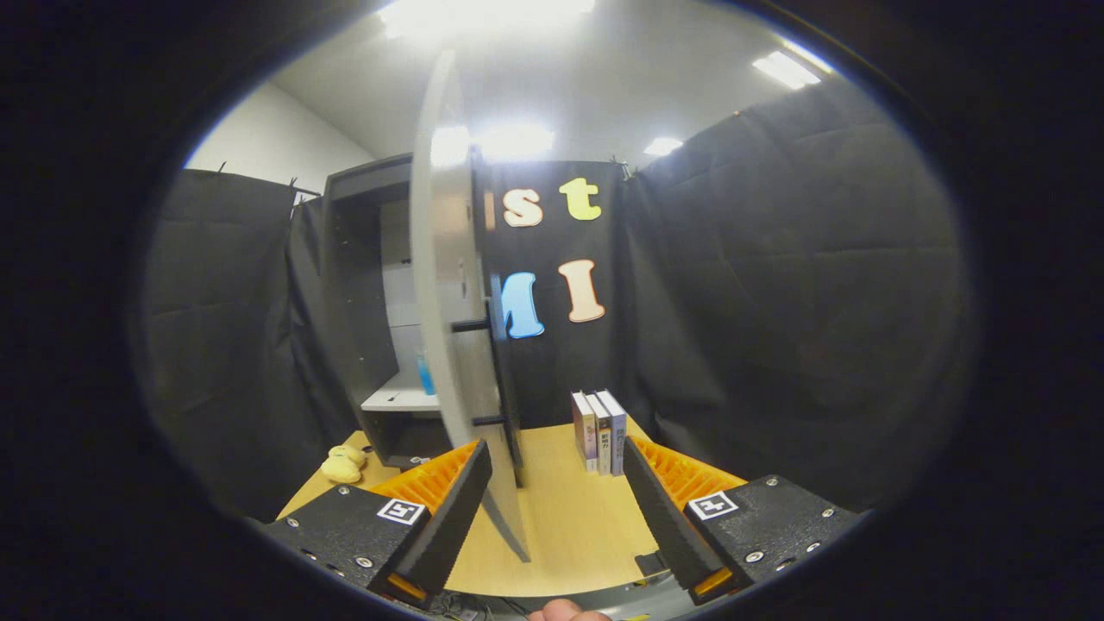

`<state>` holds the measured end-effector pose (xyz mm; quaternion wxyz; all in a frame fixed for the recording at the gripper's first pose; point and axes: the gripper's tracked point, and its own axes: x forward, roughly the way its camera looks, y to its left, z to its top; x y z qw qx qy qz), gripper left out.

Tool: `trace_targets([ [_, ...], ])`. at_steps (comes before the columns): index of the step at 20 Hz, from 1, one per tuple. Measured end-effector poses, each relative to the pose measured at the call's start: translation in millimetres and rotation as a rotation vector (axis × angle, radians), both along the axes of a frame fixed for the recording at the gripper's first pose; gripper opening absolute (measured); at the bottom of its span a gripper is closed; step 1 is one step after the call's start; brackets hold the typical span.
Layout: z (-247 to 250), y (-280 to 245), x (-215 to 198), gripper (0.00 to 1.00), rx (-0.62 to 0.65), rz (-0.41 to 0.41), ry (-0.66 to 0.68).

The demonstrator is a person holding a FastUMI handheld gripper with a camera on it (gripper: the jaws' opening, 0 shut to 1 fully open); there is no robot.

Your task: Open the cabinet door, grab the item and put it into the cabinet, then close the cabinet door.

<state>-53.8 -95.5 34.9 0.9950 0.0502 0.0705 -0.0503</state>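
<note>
A grey cabinet (362, 285) stands at the back left of the wooden table (561, 517), its inside showing a pale shelf (401, 398) with a small blue thing (424, 375) on it. The cabinet door (444, 285) is swung wide open and I see it almost edge-on, its dark bar handle (500, 379) on the side facing the books. My gripper (556, 470) is open, and the door's lower edge comes down between the fingers, close by the left finger (448, 509). Three books (599, 431) stand upright just beyond the right finger.
A yellow soft toy (343, 466) lies on the table left of the cabinet's base. Black cloth walls close in the booth on both sides and behind. A fingertip (565, 611) of the person's hand shows below the gripper.
</note>
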Motion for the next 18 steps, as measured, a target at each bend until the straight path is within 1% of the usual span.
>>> trace_targets([
  [4, 0.5, -17.9, 46.4, 0.95, 0.036, 0.023, 0.001],
  [7, 0.2, -3.0, 71.4, 0.95, 0.072, 0.087, 0.003],
  [9, 0.7, 7.8, 76.5, 0.95, 0.047, 0.126, 0.001],
  [11, 4.4, 7.6, 78.0, 0.94, -0.008, 0.137, -0.022],
  [15, 2.3, 18.2, 80.7, 0.93, 0.05, 0.158, -0.001],
  [18, 0.2, 31.8, 84.9, 0.93, 0.042, 0.185, 0.001],
])
